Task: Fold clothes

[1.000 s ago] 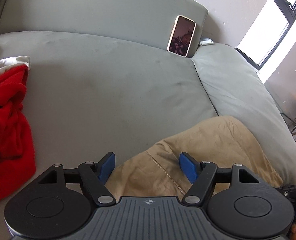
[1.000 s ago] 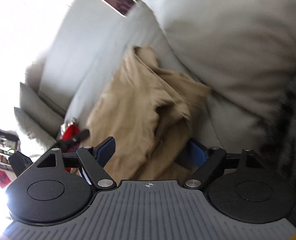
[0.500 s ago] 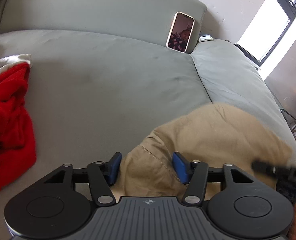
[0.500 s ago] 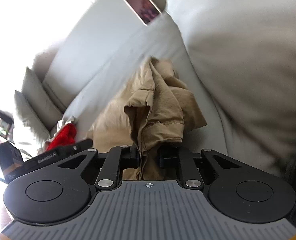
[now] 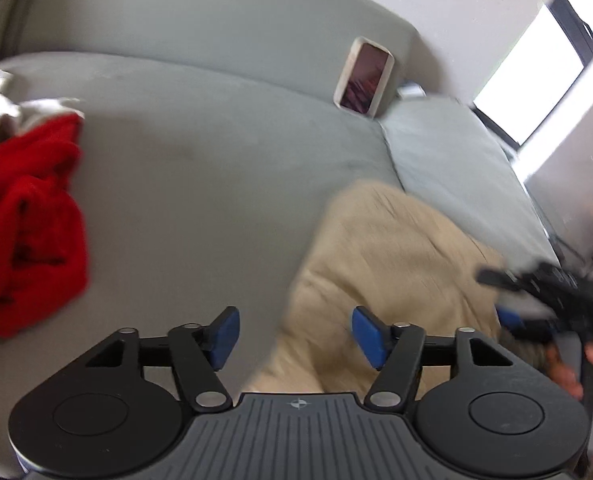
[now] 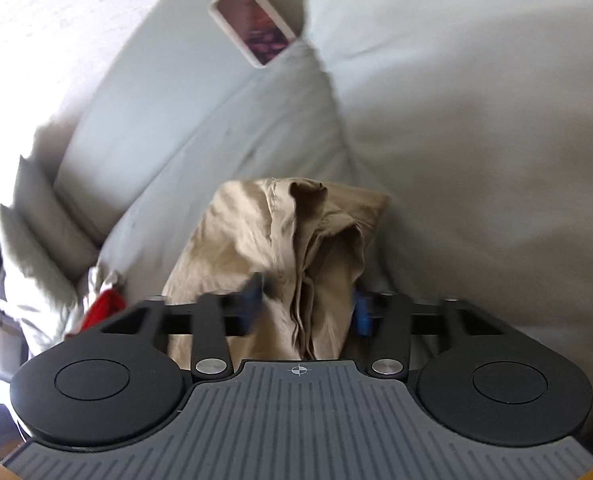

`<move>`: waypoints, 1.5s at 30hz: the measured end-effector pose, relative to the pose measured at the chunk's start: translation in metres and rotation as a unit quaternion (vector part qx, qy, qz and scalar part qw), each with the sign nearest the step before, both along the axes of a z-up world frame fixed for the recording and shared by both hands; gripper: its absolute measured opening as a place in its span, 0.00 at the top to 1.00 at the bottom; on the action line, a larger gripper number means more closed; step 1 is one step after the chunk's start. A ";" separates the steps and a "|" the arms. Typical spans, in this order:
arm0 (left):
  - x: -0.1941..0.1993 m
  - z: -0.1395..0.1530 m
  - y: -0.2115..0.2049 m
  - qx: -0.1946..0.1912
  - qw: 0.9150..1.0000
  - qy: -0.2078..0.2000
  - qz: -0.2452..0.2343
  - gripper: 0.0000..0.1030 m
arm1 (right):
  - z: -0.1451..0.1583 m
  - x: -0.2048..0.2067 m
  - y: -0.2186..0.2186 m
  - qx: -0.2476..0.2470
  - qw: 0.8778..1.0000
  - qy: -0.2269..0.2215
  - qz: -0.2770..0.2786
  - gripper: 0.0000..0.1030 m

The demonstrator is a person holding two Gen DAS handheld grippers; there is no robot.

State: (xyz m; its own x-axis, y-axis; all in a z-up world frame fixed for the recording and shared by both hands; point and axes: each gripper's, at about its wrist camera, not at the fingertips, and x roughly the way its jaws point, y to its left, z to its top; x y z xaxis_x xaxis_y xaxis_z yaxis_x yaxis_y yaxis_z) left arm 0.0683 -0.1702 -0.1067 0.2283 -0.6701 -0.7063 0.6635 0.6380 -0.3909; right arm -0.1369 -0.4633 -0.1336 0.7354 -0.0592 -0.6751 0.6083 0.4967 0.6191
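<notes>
My left gripper (image 5: 292, 334) stood with its blue pads wide apart and nothing between them, hovering over the near edge of the tan garment (image 5: 388, 264). That garment lay bunched on the grey sofa (image 5: 200, 168), on the seat cushion by the seam where the next cushion begins, well in front of the phone (image 5: 364, 76) leaning against the sofa back. A red garment (image 5: 28, 224) sat crumpled far to the left of the tan one, with a bit of white cloth (image 5: 0, 116) behind it. My right gripper (image 6: 306, 306) had its pads parted around a gathered fold of the tan garment (image 6: 296, 232); with the left pad blurred, I could not tell whether they pressed it. From the left camera, my right hand (image 5: 592, 368) showed at the garment's right edge.
</notes>
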 end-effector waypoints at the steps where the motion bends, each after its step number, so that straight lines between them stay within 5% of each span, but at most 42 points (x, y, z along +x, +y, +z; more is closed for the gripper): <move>1: 0.003 -0.002 -0.001 -0.003 1.000 0.004 0.001 0.39 | 0.001 -0.007 0.000 -0.004 1.000 -0.004 -0.003 0.30; 3: 0.003 -0.014 -0.011 0.001 0.999 0.032 -0.025 0.40 | 0.003 -0.012 0.004 -0.019 1.000 -0.007 -0.001 0.21; 5: -0.001 -0.023 -0.017 -0.006 0.998 0.049 -0.045 0.42 | 0.006 -0.011 0.010 -0.037 0.999 -0.006 0.005 0.25; 9: -0.019 -0.009 -0.025 0.008 0.998 -0.004 -0.064 0.66 | 0.011 -0.009 0.022 -0.073 0.997 -0.004 0.017 0.76; 11: -0.031 0.001 -0.030 0.011 0.997 -0.025 -0.073 0.76 | 0.013 -0.008 0.028 -0.092 0.996 -0.003 0.023 0.87; 15: -0.063 0.015 -0.056 -0.018 0.994 -0.027 -0.105 0.80 | 0.020 -0.008 0.039 -0.132 0.991 -0.001 0.033 0.89; 21: -0.111 0.040 -0.133 -0.059 0.986 -0.024 -0.156 0.80 | 0.094 -0.052 0.007 -0.230 0.973 0.019 -0.020 0.89; 27: -0.159 0.046 -0.247 -0.033 0.981 -0.035 -0.189 0.80 | 0.129 -0.092 -0.062 -0.280 0.951 0.093 -0.095 0.89; 31: -0.173 0.031 -0.291 0.023 0.986 -0.058 -0.157 0.69 | 0.126 -0.105 -0.118 -0.274 0.942 0.143 -0.132 0.85; 33: -0.176 0.036 -0.290 0.029 0.986 -0.072 -0.150 0.62 | 0.113 -0.103 -0.142 -0.249 0.946 0.170 -0.121 0.66; 35: -0.179 0.050 -0.277 0.031 0.984 -0.081 -0.153 0.29 | 0.110 -0.105 -0.149 -0.242 0.944 0.192 -0.115 0.55; 36: -0.180 0.057 -0.270 0.032 0.984 -0.086 -0.154 0.23 | 0.113 -0.108 -0.147 -0.246 0.942 0.197 -0.116 0.47; 39: -0.185 0.078 -0.251 0.035 0.982 -0.101 -0.159 0.20 | 0.137 -0.123 -0.116 -0.266 0.941 0.174 -0.117 0.28; 45: -0.205 0.115 -0.213 0.037 0.980 -0.104 -0.164 0.10 | 0.189 -0.145 -0.047 -0.284 0.943 0.149 -0.087 0.23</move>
